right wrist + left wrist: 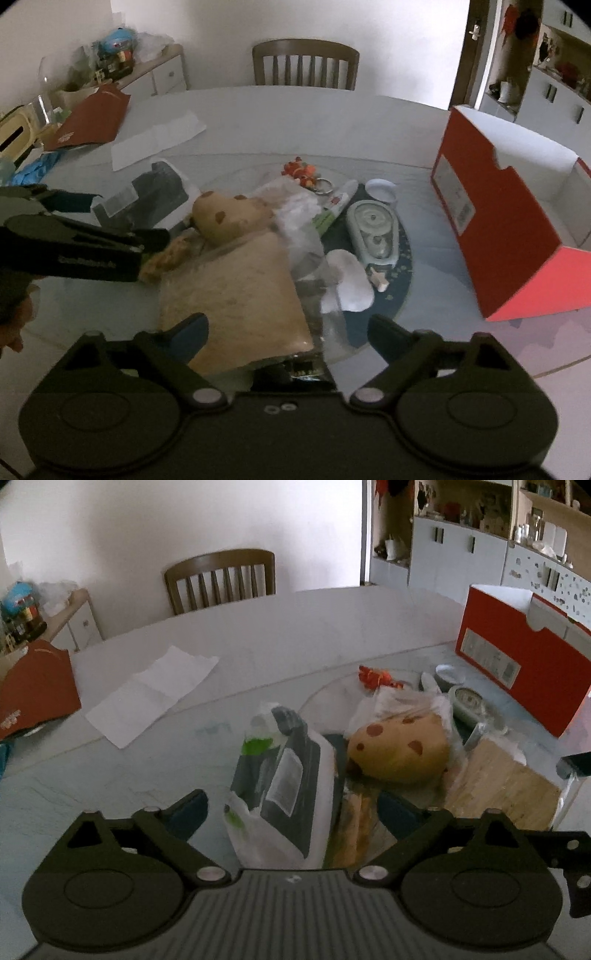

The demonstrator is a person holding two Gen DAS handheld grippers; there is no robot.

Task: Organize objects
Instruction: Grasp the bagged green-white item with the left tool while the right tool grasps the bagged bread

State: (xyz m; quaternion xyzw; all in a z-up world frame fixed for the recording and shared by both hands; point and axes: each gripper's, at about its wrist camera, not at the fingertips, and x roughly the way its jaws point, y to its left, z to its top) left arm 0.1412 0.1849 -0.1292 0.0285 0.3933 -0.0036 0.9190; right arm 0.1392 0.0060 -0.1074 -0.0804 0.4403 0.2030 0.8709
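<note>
under the plush toy (225,218), clutter lies half-hidden.

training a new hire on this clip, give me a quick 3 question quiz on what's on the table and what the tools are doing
1. True or false: the red box stands open and looks empty inside.
2. Which item lies between the fingers of the left tool?
A. the plastic-wrapped grey package
B. the tape dispenser
C. the white paper sheet
3. Fill in: the spotted plush toy lies on top of a tan ____, just ahead of the right tool.

Key:
1. True
2. A
3. Cloth; both tools are open, gripping nothing.
</note>
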